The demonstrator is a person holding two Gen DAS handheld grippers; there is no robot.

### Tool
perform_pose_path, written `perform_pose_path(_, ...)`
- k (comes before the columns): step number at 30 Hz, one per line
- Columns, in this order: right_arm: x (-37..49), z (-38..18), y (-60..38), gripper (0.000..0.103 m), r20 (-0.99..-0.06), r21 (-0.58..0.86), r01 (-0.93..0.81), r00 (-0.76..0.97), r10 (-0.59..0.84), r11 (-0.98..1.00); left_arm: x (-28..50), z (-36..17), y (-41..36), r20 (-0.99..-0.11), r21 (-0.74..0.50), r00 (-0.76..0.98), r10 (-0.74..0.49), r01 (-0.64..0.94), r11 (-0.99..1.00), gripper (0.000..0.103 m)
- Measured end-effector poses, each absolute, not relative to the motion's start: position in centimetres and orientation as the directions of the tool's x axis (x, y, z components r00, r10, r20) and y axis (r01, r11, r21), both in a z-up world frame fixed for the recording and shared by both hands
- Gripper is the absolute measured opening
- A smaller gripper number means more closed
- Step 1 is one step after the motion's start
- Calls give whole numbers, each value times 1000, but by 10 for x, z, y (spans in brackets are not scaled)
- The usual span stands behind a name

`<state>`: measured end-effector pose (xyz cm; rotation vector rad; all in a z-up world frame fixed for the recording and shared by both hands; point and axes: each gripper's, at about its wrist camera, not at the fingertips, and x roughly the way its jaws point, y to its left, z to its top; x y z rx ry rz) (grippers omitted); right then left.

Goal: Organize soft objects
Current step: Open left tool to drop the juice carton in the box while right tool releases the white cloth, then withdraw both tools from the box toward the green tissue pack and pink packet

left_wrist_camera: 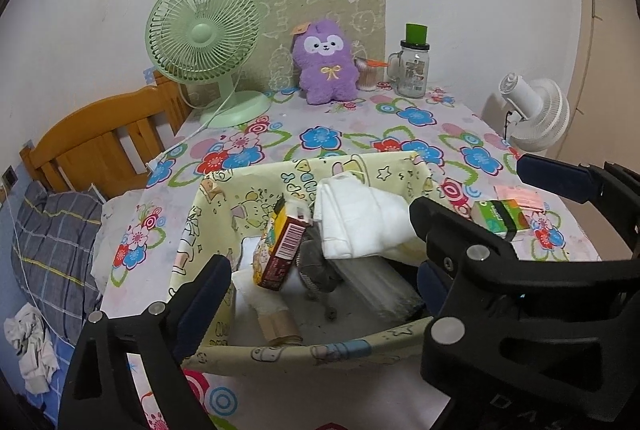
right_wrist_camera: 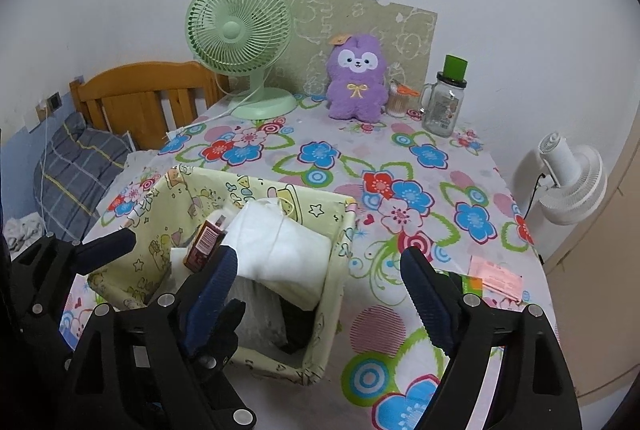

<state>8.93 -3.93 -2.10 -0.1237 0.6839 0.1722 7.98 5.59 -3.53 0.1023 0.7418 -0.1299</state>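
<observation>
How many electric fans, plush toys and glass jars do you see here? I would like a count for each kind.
Electric fans: 2, a green desk fan and a white fan
Plush toys: 1, a purple plush animal
Glass jars: 1, a green-capped glass jar
Total: 4

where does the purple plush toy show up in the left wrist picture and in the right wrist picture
Left wrist view: the purple plush toy sits upright at the table's far edge, centre of the picture, right of the green fan.
Right wrist view: the purple plush toy is at the far edge, a little right of centre, again right of the green fan.
Shared landmark: the glass jar with the green cap stands to the toy's right in both.
</observation>
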Motion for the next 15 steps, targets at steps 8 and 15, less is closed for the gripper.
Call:
perform_pose_path(8,80,-15,-51,87,-624,-52,-190,773,116,980,70,-27,45,-665,48,742,-90,162,986,97)
perform_pose_path(15,71,-9,-62,92,-609,-50,-182,785,115,982,65,-20,33,-653,48,750,-101,175,983,98)
